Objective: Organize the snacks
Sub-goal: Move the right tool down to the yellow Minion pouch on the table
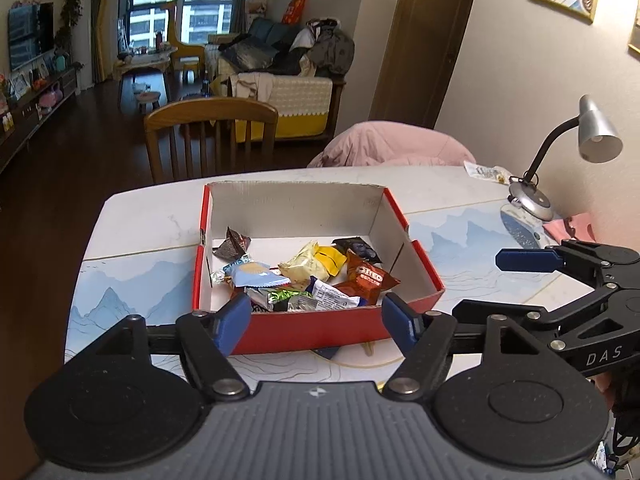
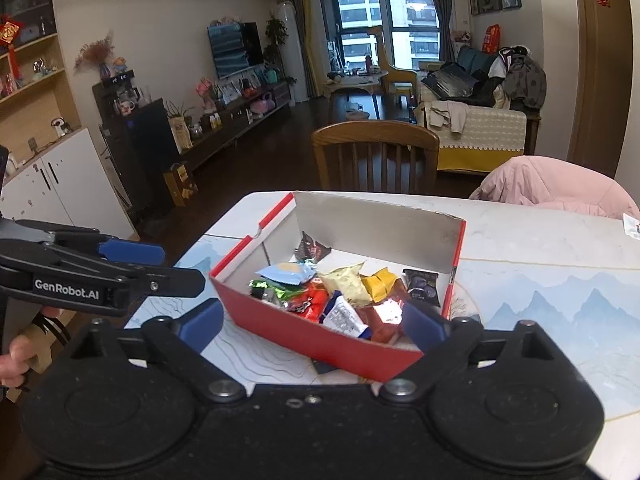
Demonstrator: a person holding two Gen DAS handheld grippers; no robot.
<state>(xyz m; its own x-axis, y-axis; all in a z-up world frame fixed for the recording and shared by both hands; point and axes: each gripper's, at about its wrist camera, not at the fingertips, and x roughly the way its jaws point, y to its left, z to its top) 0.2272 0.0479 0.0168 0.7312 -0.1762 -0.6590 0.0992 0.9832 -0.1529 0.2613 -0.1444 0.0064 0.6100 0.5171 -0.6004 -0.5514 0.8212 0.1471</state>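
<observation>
A red cardboard box (image 1: pixel 312 330) with white inner walls sits on the table and holds several snack packets. Among them are an orange-red Oreo packet (image 1: pixel 370 280), a yellow one (image 1: pixel 330 258), a light blue one (image 1: pixel 256 274) and a dark pyramid-shaped one (image 1: pixel 234 244). My left gripper (image 1: pixel 314 312) hovers at the box's near wall, open, with nothing pinched. In the right wrist view the box (image 2: pixel 320 344) shows corner-on. My right gripper (image 2: pixel 312 318) is open in front of that corner, holding nothing. Each gripper also shows at the edge of the other's view.
A grey desk lamp (image 1: pixel 560 160) stands at the table's far right, with a small clear packet (image 1: pixel 486 170) beside it. A wooden chair (image 1: pixel 212 136) and a chair draped in a pink jacket (image 1: pixel 392 144) stand behind the table. A hand (image 2: pixel 16 360) holds the left gripper's handle.
</observation>
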